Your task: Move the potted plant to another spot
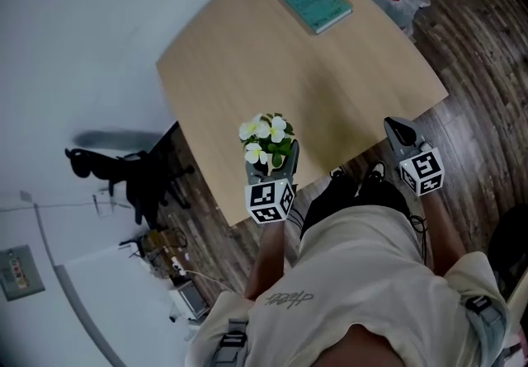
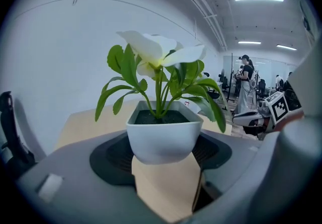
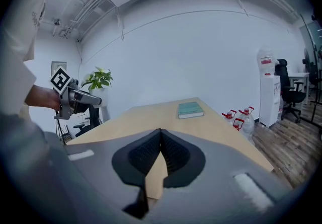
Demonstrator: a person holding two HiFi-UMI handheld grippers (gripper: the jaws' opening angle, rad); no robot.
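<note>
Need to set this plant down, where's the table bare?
The table is bare across its middle, from the potted plant in the left gripper at the near edge to the book. Only that far end is taken.

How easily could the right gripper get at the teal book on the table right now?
Probably yes: the right gripper is shut and empty, and only bare table lies between it and the book, though the book sits toward the far end.

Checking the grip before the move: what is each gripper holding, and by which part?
The left gripper clamps the potted plant by its pot's lower sides. The right gripper, jaws together, holds nothing.
</note>
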